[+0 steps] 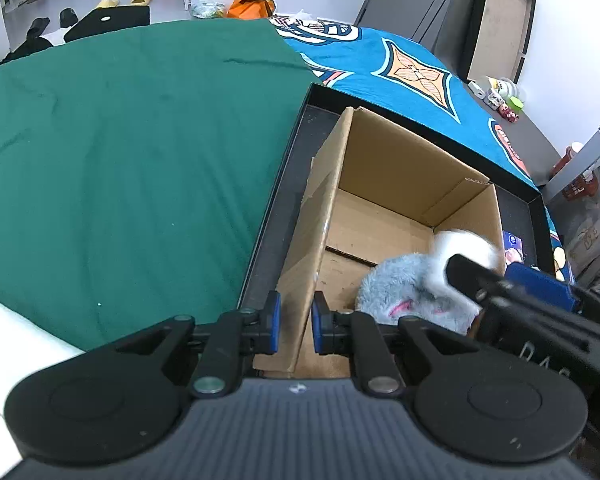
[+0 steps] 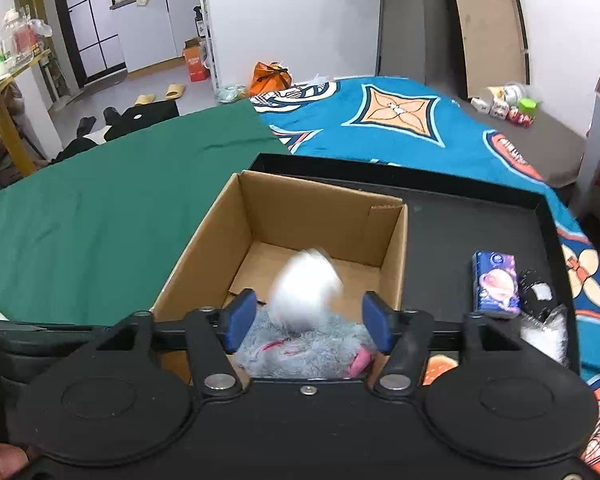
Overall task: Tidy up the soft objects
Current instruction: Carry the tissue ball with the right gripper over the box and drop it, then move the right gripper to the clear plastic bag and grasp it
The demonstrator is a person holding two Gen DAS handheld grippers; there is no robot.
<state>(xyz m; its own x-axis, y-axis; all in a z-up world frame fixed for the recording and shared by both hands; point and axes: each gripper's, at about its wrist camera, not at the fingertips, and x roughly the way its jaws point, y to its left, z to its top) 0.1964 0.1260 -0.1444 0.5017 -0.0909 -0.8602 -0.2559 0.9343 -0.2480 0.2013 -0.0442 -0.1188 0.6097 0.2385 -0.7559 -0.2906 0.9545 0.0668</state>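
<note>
An open cardboard box (image 2: 320,216) stands in a black tray (image 2: 480,224) on the bed. A grey-blue plush toy with pink marks (image 2: 304,350) lies in the box's near end. A white fluffy ball (image 2: 306,292), blurred by motion, is in the air just above the plush. My right gripper (image 2: 310,320) is open over the near end of the box, its blue pads either side of the plush. My left gripper (image 1: 294,324) is shut on the box's left wall (image 1: 312,240). The plush (image 1: 404,288) and the ball (image 1: 464,248) also show in the left wrist view.
A purple tissue pack (image 2: 496,284) and clear plastic bags (image 2: 544,328) lie in the tray right of the box. A green sheet (image 2: 120,208) and a blue patterned sheet (image 2: 400,120) cover the bed. Small toys (image 2: 504,104) sit on a ledge at the far right.
</note>
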